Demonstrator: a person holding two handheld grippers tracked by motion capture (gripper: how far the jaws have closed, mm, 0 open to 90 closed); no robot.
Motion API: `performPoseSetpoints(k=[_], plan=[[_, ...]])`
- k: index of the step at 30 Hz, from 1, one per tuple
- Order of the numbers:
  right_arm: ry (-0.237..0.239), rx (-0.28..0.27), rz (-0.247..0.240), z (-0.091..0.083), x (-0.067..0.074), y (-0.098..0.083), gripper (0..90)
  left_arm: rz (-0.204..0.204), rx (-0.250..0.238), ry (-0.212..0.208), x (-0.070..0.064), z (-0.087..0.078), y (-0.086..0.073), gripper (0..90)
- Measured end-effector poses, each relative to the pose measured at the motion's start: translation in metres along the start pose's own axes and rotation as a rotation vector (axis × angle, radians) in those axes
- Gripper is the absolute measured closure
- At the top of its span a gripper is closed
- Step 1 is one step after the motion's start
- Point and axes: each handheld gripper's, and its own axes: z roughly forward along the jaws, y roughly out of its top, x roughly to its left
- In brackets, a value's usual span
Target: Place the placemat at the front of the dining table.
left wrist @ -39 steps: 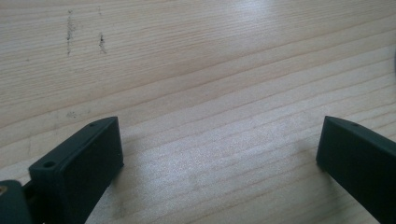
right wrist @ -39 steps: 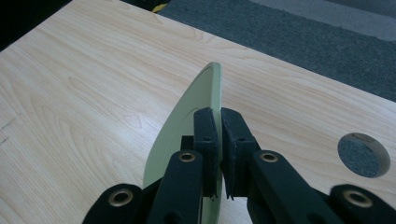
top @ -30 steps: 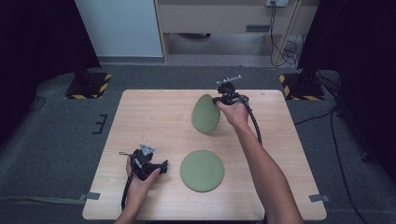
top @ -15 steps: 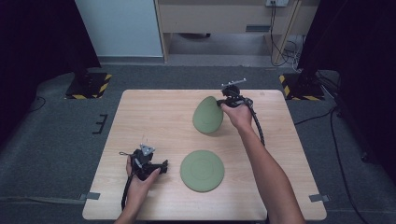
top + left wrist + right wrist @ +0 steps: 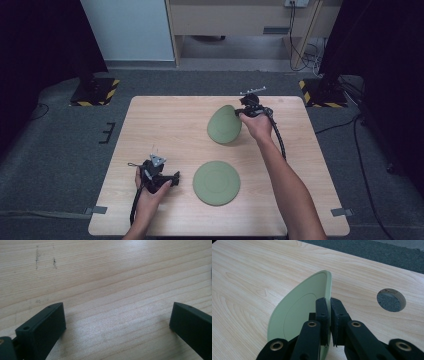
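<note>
Right tongs [image 5: 329, 322] clamped on tilted green plate [image 5: 225, 125] near worktop [image 5: 160, 120] far edge, left tongs [image 5: 117, 322] apart and idle; likely stacking onto 2nd plate [image 5: 216, 182], not done.

No readable text, labels, brand names or numbers appear anywhere. The only sign-like markings are yellow-and-black hazard stripes on the left stand base [image 5: 94, 92] and the right stand base [image 5: 324, 93] on the floor behind the worktop [image 5: 165, 125].

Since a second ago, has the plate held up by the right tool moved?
Yes, slightly. The tilted plate in the right tool has drifted toward the table's right edge and a little nearer, while the flat plate stayed put.
</note>
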Motion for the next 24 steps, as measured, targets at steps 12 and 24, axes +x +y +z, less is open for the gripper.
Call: performPoseSetpoints(k=[12, 24], plan=[[-0.012, 0.007, 0.005, 0.001, -0.007, -0.006, 86.0, 0.001, 0.001, 0.001, 0.0, 0.0, 0.0, 0.0], [-0.03, 0.008, 0.017, -0.001, -0.016, -0.008, 86.0, 0.001, 0.001, 0.001, 0.0, 0.0, 0.0, 0.0]])
